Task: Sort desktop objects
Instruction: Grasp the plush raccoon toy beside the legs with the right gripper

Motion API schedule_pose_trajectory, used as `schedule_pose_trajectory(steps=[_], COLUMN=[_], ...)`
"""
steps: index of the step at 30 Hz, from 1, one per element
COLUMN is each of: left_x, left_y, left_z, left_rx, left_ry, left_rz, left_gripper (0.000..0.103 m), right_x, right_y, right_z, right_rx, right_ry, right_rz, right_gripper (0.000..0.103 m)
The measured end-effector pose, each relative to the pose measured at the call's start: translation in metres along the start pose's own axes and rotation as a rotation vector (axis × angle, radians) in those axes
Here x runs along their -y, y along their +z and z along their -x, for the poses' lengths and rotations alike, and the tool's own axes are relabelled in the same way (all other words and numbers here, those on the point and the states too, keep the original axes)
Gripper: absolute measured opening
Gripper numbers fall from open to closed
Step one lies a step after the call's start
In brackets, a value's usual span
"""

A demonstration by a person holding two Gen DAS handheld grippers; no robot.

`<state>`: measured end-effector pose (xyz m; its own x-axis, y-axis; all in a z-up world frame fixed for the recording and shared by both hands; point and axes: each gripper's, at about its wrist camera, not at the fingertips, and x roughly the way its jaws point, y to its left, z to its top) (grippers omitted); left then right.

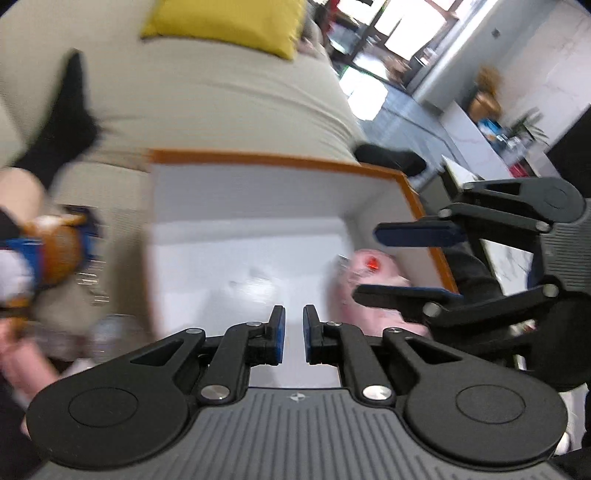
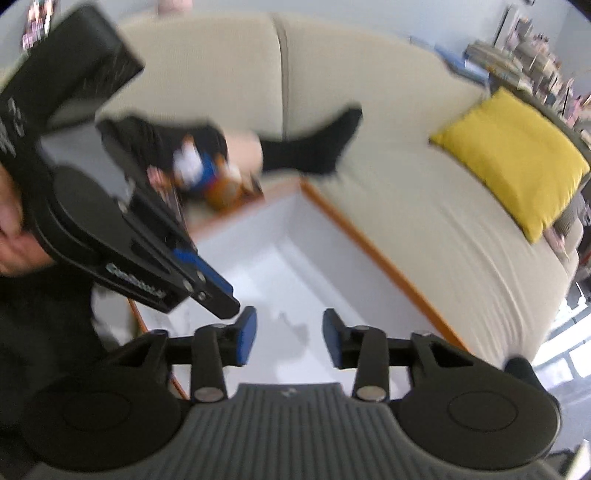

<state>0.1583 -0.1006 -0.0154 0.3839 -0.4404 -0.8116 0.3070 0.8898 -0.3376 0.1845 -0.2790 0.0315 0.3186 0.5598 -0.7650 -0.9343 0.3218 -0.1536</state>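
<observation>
A pink packet with a red spot (image 1: 369, 273) lay inside the white box with the orange rim (image 1: 280, 160), against its right wall, so at least one thing looked sorted. The right tongs (image 1: 406, 264) hung spread and empty directly over that packet. The left tongs (image 1: 293, 334), above the box's near edge, were almost pressed together with nothing between them. Left of the box, on the beige sofa (image 1: 207, 96), a blue, white and brown toy figure (image 1: 44, 254) and some blurred clear items remained outside, so sorting seemed unfinished. A yellow cushion (image 1: 229, 22) sat beyond the box.
</observation>
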Motion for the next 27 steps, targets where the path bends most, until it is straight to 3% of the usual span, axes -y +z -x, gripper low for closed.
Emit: schedule_pose_trajectory(steps=[2,5,7,13,20,27], left_x=[-0.014,-0.039,-0.058,-0.117,-0.155,-0.175], left_y=[-0.003,-0.006,-0.006,-0.003,0.01,0.018], left_z=[0.011,0.025,0.039,0.08,0.083,0.063], left_rx=[0.036,0.077,0.102,0.145,0.178,0.149], left_ry=[0.053,0.128,0.192,0.303,0.334,0.354], left_rz=[0.026,0.074,0.091,0.12,0.157,0.144], left_gripper=[0.01,0.013,0.02,0.021,0.021,0.02], right_x=[-0.012,-0.023,-0.028,-0.034,-0.03,-0.022], right_y=[0.028,0.03,0.044,0.097,0.124,0.122], right_z=[0.017,-0.028,-0.036,-0.063,-0.134,-0.184], right_rx=[0.035,0.047,0.052,0.026,-0.065,-0.168], right_ry=[0.014,0.06,0.097,0.179,0.231,0.258], right_rz=[-0.015,-0.083,-0.126,-0.348,-0.688,-0.959], right_gripper=[0.044,0.044,0.043,0.044,0.059,0.06])
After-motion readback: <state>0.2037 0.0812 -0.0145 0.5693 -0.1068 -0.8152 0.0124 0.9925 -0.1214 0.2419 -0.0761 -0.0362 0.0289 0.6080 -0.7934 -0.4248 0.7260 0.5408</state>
